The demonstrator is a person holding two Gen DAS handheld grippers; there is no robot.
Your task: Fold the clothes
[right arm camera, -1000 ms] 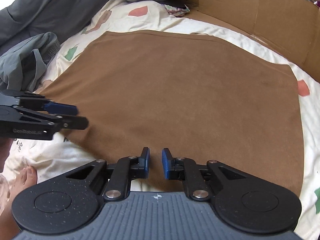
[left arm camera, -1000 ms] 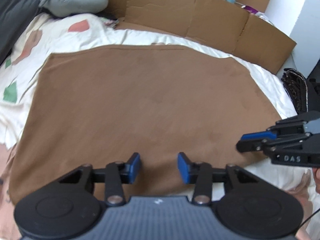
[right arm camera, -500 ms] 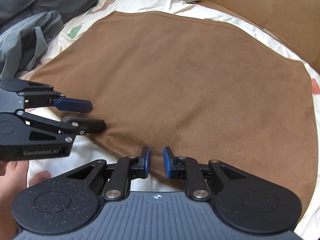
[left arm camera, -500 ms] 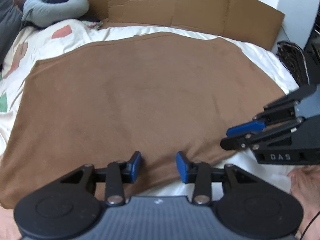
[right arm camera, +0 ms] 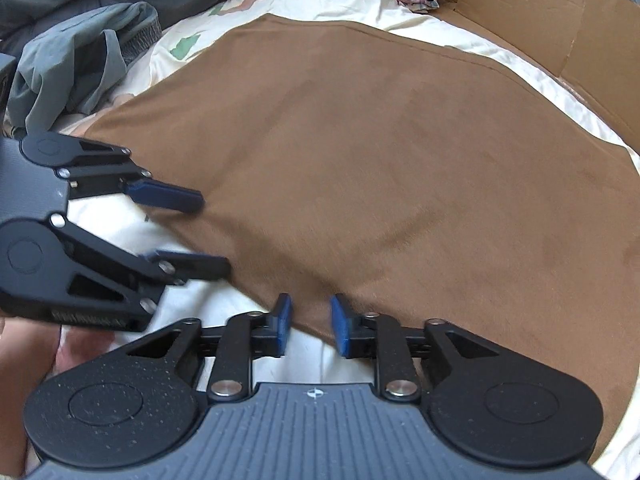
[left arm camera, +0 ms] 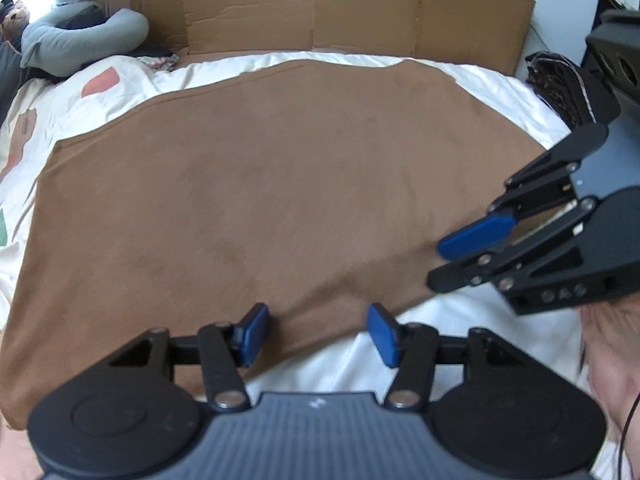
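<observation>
Just changed: both hand-held grippers have dropped closer to the near hem vs a sec ago, and both sets of jaws have just been opening; cloth edge sits in each gap but pads aren't pressing it.
Meaning for task: looks like the pre-grasp for the first fold; hem not yet pinched, so folding itself not begun.
Left hand-held gripper (left arm camera: 318, 336): spread wide, tilted steeply down; brown hem runs between its fingertips, left pad over cloth, right pad over white bedsheet (left arm camera: 472, 328).
Right hand-held gripper (right arm camera: 308, 322): spread, narrower gap than left; also pitched steeply down, hem just ahead of and between its pads.
Task thing: brown cloth (left arm camera: 260, 184), exact garment type can't tell, laid flat on the bed, stretching away ahead of both grippers.
Relation: grippers side by side along the same near edge, close to each other, apart.
Hand: bit of a person's hand (left arm camera: 612, 344) seen under right gripper's body.
Beyond: cardboard wall (left arm camera: 360, 8) far side of cloth; grey garment (right arm camera: 80, 56) heaped off to left, well apart.
Next, judged: close both on hem, lift together evenly.
</observation>
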